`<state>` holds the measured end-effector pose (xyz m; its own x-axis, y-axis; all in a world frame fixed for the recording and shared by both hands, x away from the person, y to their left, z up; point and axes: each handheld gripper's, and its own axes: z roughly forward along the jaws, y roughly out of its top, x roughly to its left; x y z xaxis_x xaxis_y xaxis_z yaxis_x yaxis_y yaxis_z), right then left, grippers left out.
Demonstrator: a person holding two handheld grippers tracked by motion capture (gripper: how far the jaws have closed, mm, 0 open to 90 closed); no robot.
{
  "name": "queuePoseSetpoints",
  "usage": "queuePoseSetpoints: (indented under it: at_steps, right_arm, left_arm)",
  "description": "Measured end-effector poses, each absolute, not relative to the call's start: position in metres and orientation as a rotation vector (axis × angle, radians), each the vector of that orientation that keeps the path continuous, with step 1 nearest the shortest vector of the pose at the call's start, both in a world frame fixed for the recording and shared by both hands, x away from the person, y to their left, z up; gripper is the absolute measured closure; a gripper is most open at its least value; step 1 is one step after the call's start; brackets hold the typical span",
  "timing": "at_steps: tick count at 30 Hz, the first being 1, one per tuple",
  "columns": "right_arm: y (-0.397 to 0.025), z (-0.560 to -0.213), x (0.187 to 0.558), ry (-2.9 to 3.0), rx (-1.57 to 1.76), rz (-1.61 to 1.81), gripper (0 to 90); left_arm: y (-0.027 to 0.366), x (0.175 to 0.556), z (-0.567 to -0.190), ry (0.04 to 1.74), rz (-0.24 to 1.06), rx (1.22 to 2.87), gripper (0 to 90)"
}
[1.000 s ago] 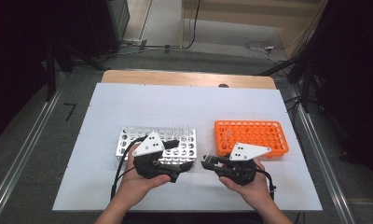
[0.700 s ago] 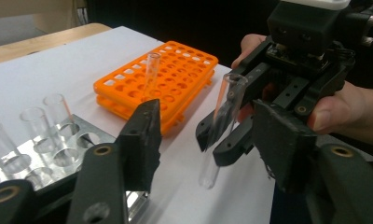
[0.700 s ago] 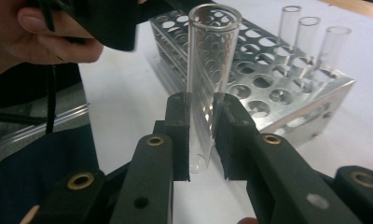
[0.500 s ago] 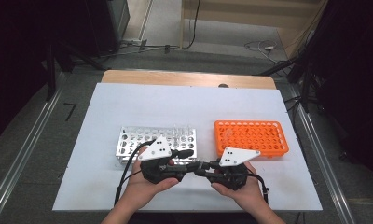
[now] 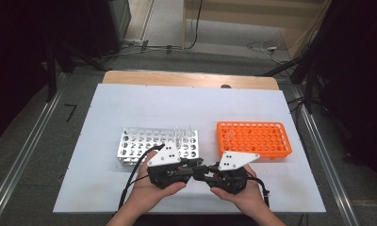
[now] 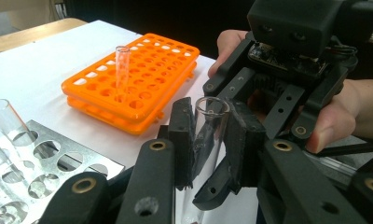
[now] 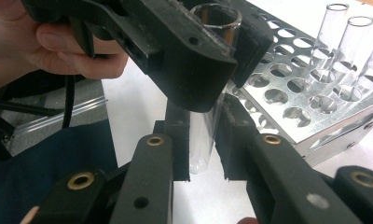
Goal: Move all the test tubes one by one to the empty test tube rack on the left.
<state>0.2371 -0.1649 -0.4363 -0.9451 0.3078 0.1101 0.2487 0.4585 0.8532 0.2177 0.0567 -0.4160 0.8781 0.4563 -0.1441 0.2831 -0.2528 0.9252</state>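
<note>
Both claws have drawn together near the table edge, left claw (image 6: 208, 140) and right claw (image 7: 203, 135) gripping one test tube (image 6: 205, 135), its base hidden.

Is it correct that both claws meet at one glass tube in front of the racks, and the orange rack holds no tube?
Not quite. The orange rack holds one standing tube, as the left gripper view shows. The rest is right: the left claw and right claw meet at one glass tube.
</note>
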Motion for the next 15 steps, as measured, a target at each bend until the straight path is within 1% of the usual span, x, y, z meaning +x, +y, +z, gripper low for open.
queuePoseSetpoints:
  at_steps: [10,15]
  right_arm:
    - [-0.1658,-0.4368,0.2381,2.62,0.513,1.528,72.4]
    - [-0.1679,-0.4382,0.2407,2.616,0.519,1.527,62.8]
  left_arm:
    - [0.057,0.2185,-0.4141,0.562,0.208,1.852,76.3]
    - [0.0598,0.2211,-0.4118,0.569,0.221,1.841,76.3]
